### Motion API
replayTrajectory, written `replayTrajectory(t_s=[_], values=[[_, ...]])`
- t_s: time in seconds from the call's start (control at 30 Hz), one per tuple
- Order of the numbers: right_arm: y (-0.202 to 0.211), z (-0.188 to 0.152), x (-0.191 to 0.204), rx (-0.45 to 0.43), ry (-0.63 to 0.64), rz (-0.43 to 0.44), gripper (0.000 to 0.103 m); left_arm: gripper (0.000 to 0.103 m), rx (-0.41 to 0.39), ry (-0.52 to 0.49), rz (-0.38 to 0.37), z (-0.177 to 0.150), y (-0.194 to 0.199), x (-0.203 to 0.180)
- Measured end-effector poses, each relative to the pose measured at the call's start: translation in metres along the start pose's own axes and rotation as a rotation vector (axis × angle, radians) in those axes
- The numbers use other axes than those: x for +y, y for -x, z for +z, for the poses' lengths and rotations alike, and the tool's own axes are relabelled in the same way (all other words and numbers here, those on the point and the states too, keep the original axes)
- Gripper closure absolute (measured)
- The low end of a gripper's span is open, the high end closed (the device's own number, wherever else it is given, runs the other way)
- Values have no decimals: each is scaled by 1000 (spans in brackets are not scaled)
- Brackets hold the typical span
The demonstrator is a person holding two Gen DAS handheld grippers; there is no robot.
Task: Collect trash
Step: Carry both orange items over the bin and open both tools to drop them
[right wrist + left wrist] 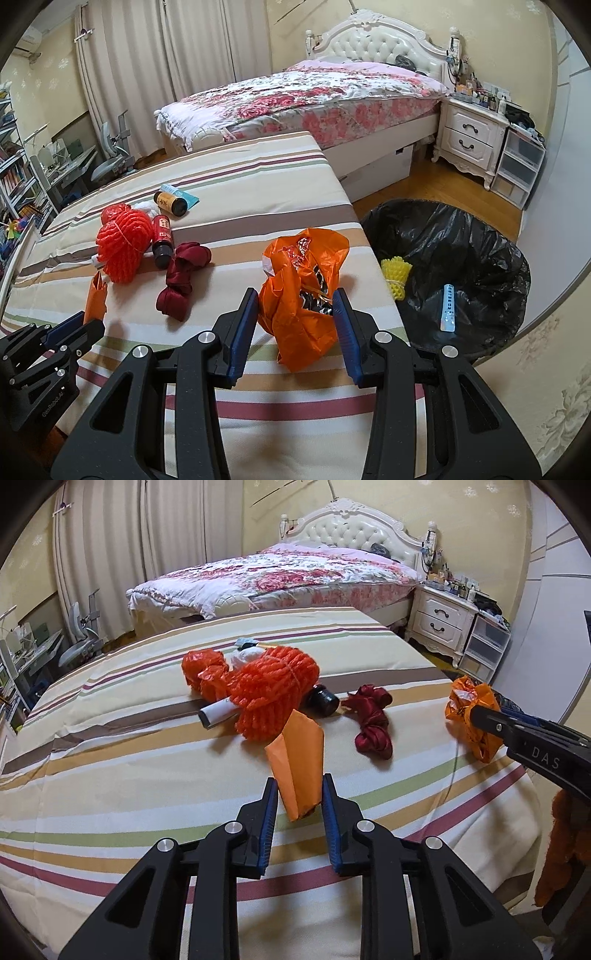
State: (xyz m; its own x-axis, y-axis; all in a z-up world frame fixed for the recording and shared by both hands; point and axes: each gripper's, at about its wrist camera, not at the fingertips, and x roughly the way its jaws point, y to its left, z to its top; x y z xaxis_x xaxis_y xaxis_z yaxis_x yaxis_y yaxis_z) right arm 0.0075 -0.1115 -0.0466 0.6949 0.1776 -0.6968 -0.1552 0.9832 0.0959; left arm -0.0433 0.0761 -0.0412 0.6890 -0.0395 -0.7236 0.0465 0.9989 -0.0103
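My left gripper is shut on a folded orange paper, which stands upright between the blue pads above the striped sheet; it also shows in the right wrist view. My right gripper is shut on a crumpled orange plastic bag, also in the left wrist view. On the sheet lie an orange-red foam net bundle, a dark red ribbon, a dark bottle and a second bottle.
A black-lined trash bin stands on the floor right of the striped table, holding a yellow foam net and a white strip. A floral bed and a white nightstand are behind.
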Motion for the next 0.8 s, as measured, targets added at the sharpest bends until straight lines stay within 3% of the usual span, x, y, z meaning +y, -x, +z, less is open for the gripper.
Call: replayTrajectory(t_s=[0.47,0.8], values=[[16,26,-67,-81,-92,-137,63,78,-123,-101,-108,64,-18,-68],[7,44,-114,-106,-151,-219,63,78,-122,-152,-169,103,-56,-124]])
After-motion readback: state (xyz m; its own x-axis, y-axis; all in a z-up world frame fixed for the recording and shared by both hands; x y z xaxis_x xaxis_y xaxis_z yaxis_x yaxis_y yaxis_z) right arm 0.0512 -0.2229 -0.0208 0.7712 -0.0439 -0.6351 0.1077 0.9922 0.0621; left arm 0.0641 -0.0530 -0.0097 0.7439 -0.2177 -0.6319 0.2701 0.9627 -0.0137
